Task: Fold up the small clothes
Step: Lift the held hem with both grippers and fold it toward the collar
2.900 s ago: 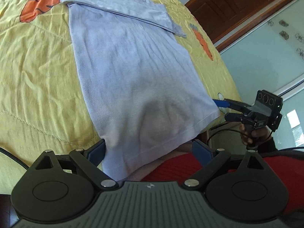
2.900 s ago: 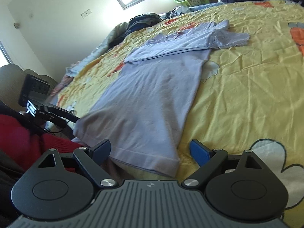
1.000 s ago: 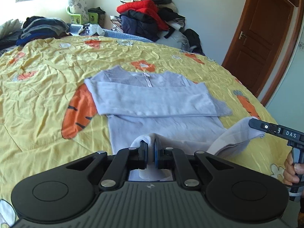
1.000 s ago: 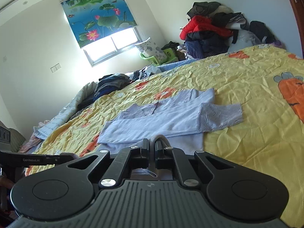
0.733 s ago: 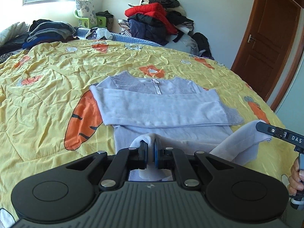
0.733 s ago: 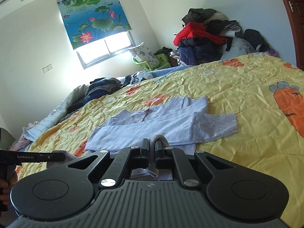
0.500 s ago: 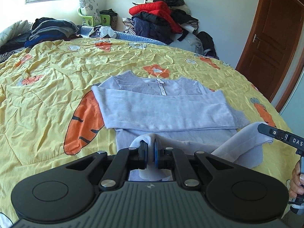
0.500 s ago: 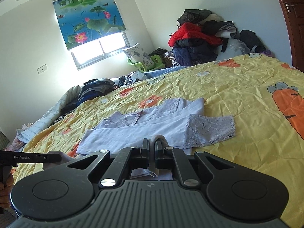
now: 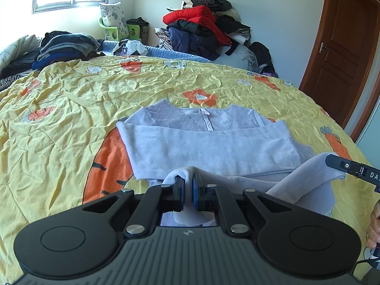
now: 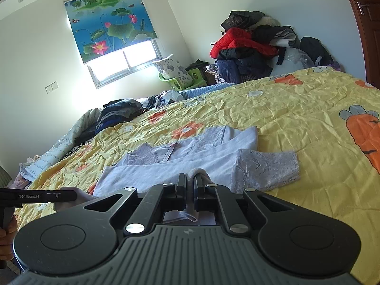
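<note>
Left wrist view: my left gripper sits low and centre in the frame, jaws pinched almost fully together on a bunched corner of the lilac top's hem.
Right wrist view: my right gripper sits low and centre too, jaws just as tight on the other hem corner, a tail of cloth hanging through behind the pads.
Where the garment is: the lilac top lies in mid-frame on the yellow carrot-print bedspread, collar toward the far wall, sleeves folded across the chest; only the bottom edge is lifted.
Lace cuff: it sticks out past the body at right of centre in the right view.
Risk, skew: if one of my hands travels further than the other, I judge the hem lands crooked across the sleeves.
Risk, drag: if I carry the hem too low, it could sweep the folded sleeves and that cuff out of place.
Risk, slip: each grip holds only a small pinch, so a tug between my hands could pull a corner free.
Hand pose: both grippers tilt gently downward toward the collar; the right one's body enters at the right edge of the left view, level with the raised cloth.
</note>
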The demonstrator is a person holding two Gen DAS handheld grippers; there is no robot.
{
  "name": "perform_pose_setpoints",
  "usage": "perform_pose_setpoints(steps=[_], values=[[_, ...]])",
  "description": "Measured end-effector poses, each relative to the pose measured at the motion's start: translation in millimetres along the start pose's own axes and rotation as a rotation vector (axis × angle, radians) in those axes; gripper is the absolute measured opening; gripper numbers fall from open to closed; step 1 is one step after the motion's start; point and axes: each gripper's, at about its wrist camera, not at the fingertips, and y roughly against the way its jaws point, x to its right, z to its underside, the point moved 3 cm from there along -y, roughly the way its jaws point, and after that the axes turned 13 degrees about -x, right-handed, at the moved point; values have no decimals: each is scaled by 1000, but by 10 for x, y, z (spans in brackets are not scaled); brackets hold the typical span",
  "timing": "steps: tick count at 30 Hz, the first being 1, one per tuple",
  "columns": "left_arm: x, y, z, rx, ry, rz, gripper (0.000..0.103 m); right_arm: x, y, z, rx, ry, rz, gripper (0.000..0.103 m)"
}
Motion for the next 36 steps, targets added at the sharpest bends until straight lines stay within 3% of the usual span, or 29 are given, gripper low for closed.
perform_pose_setpoints(steps=[36], values=[[-70,-317,-524,16,33,-28,7,177,-424,-394,45,-42,44,10]])
